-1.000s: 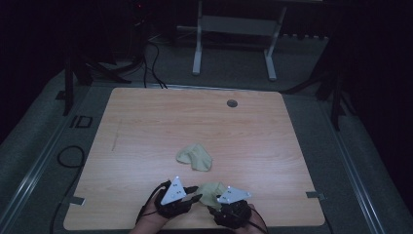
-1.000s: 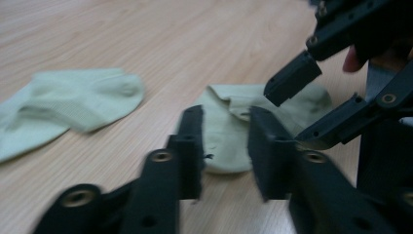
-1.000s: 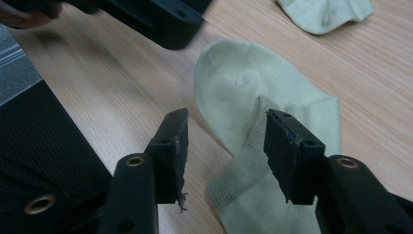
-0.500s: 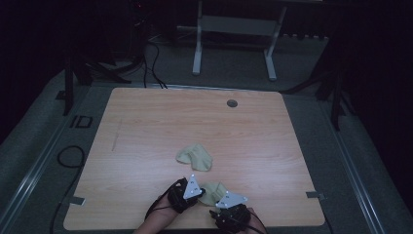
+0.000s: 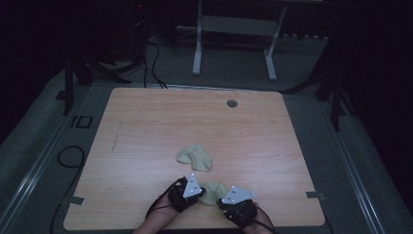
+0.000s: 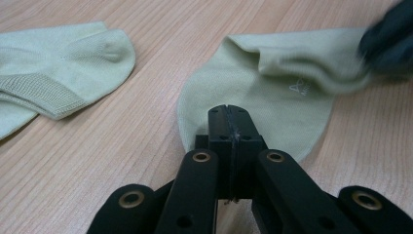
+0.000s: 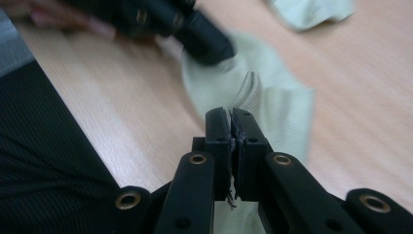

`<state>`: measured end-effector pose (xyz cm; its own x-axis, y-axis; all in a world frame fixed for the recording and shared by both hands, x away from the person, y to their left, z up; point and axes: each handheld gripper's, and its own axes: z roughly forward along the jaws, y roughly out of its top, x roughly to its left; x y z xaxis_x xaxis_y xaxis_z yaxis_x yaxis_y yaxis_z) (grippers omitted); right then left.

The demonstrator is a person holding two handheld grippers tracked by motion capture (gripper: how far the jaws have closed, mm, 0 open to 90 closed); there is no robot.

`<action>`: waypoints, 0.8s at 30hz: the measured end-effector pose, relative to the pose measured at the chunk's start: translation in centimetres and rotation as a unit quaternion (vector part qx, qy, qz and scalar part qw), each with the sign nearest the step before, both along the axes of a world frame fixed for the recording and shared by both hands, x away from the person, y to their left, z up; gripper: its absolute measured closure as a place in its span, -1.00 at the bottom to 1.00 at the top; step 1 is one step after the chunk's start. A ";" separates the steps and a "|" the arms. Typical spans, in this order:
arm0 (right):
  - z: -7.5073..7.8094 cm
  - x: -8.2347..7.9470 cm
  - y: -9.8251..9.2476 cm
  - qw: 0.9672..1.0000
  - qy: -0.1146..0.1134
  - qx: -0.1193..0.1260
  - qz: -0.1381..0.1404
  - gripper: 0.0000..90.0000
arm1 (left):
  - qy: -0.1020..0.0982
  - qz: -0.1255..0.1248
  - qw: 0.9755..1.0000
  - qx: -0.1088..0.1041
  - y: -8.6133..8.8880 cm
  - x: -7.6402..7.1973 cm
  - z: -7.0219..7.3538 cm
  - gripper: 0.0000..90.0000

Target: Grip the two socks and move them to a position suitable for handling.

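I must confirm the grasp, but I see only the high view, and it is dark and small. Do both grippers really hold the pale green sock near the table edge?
Observer: Yes. In the left gripper view the left gripper has its fingers pressed together on the rounded end of the near pale green cotton sock.
Operator: And the right one?
Observer: In the right gripper view the right gripper is shut on the ribbed cuff edge of that sock, with fabric pinched between the fingers.
Operator: Is the second sock touching the first?
Observer: No. The left gripper view shows the other pale green sock lying apart, with bare light wooden table between them.
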<state>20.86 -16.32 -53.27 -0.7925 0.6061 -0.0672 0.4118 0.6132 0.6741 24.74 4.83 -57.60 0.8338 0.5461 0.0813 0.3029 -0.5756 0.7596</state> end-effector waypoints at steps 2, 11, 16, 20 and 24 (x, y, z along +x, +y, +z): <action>0.7 0.1 -0.7 1.000 -0.005 0.009 -0.006 0.93 | -0.001 0.000 1.000 0.001 0.0 0.0 0.0 0.98; 2.3 1.3 -4.9 0.997 -0.007 0.044 -0.064 0.93 | -0.002 -0.002 1.000 0.002 -0.3 0.1 0.0 0.98; 2.2 2.1 -7.0 0.995 -0.009 0.040 -0.092 0.93 | -0.002 -0.010 1.000 0.006 -0.9 0.2 0.1 0.98; 1.7 2.7 -8.2 0.993 -0.002 0.041 -0.114 0.93 | -0.001 -0.016 1.000 0.008 -1.6 0.3 0.1 0.98; 0.9 3.0 -9.0 0.991 0.014 0.042 -0.123 0.74 | -0.002 -0.016 1.000 0.005 -1.6 0.2 0.1 0.98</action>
<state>23.88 -25.35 -52.33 -0.6206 0.7840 0.0114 0.5612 0.4340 0.7047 24.98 3.21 -57.52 0.8502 0.5189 0.0891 0.2820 -0.5918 0.7552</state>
